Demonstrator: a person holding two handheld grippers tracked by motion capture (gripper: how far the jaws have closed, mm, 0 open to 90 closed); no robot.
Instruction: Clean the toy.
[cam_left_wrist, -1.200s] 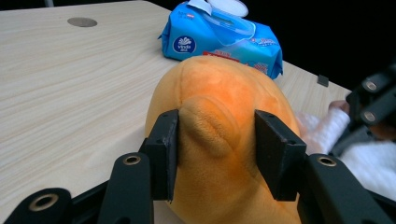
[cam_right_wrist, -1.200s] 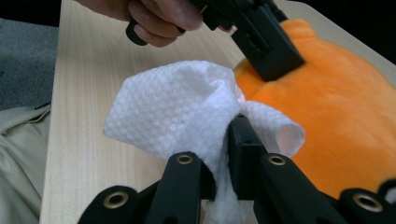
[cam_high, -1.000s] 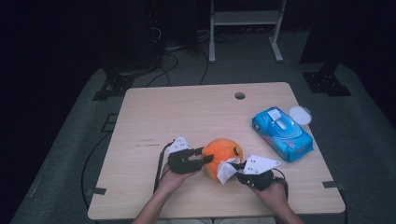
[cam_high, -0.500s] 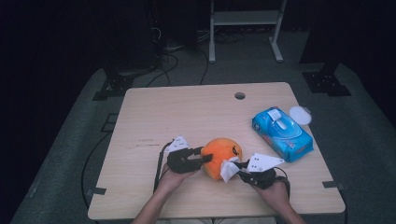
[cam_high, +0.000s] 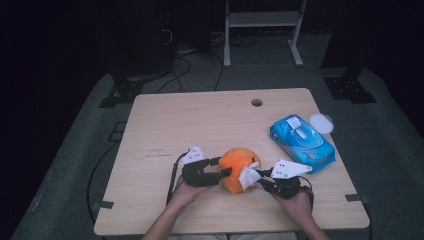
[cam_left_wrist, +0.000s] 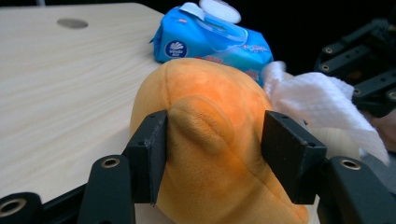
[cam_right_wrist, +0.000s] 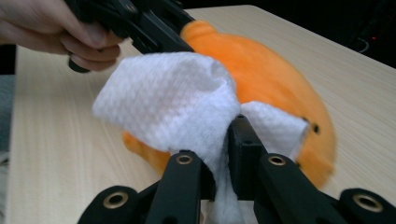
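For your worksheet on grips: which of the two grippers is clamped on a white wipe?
The right gripper: its jaws pinch the white wipe, while the left gripper straddles the orange plush toy.

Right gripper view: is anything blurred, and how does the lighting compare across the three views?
Right gripper view: the orange plush toy and white wipe are soft at their edges, the near black tongs sharper. Left gripper view: toy crisp and evenly lit, the blue wipes pack behind it slightly soft. High view: the table is dimly lit, its surroundings almost black.
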